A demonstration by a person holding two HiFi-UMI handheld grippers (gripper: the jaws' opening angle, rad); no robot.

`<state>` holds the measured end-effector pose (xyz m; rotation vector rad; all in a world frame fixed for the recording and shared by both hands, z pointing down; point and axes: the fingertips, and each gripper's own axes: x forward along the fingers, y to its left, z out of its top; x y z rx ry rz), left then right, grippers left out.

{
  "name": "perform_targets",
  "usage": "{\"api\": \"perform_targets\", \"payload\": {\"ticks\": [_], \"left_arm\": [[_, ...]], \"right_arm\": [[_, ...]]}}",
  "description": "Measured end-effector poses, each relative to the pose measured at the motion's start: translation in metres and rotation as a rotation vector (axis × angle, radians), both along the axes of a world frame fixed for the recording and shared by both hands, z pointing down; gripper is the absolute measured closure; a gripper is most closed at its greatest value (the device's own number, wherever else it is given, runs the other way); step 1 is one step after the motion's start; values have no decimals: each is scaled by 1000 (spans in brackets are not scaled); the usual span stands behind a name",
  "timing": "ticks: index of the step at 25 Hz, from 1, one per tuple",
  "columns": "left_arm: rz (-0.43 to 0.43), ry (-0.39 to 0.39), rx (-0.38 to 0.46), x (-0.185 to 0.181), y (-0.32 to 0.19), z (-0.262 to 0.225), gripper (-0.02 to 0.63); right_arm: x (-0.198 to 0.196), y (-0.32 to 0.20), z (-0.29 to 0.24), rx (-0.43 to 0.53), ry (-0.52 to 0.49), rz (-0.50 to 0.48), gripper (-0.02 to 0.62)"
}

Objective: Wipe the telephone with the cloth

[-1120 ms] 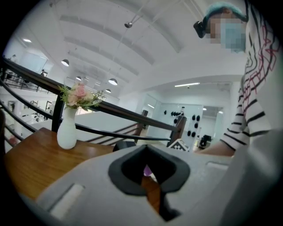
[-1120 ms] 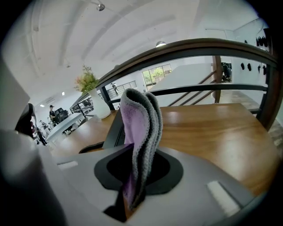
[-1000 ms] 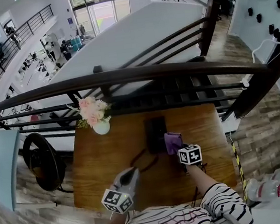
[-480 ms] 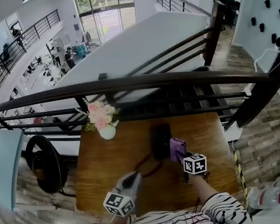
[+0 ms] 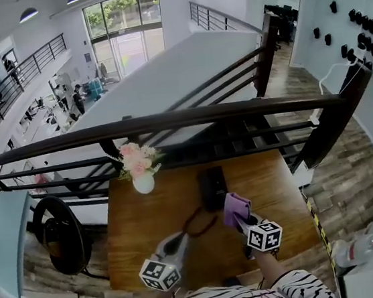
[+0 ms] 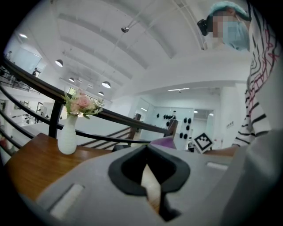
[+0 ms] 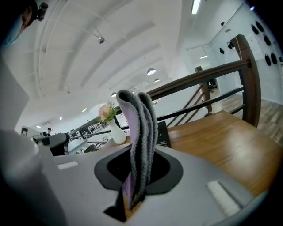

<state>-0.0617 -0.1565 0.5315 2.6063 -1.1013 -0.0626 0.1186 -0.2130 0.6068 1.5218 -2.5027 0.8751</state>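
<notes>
At the left of the table (image 5: 124, 217) a vase (image 5: 143, 182) of flowers is seen by the back edge, well apart from the work. Next along, the left gripper (image 5: 181, 236) is held low over the near part of the wood; in its own view the jaws are shown pressed together with nothing between them. Just right of it a dark cord (image 5: 199, 223) is looped across the table and runs up to the telephone (image 5: 213, 187), which is laid flat at the back middle, close under the railing. Right again, the purple cloth (image 5: 236, 207) is seen folded and standing up out of the right gripper (image 5: 242, 220), whose jaws are clamped on its lower end. The cloth is held just beside the telephone's near right corner; whether it touches cannot be told.

The step in hand is judged to be the wipe itself. For it to go well, the free fold should be tipped over and laid flat on the top face, so that cloth and not jaw is drawn across it. Light, even strokes along the telephone's length are advised, since it may be slid towards the railing by a hard push. It could be steadied at its near end by the idle left gripper, and the cord is best kept clear of the sweep
</notes>
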Motion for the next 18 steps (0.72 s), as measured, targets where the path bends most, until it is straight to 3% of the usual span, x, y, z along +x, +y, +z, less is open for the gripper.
{"api": "perform_targets", "payload": {"ticks": [8,18], "left_arm": [[132,20,37,-28,50,-1,606],[172,43,27,-47,84,0,606]], "right_arm": [[-34,99,-32,88,-5,98,541],[-59,172,-37,84,-5,164,541]]}}
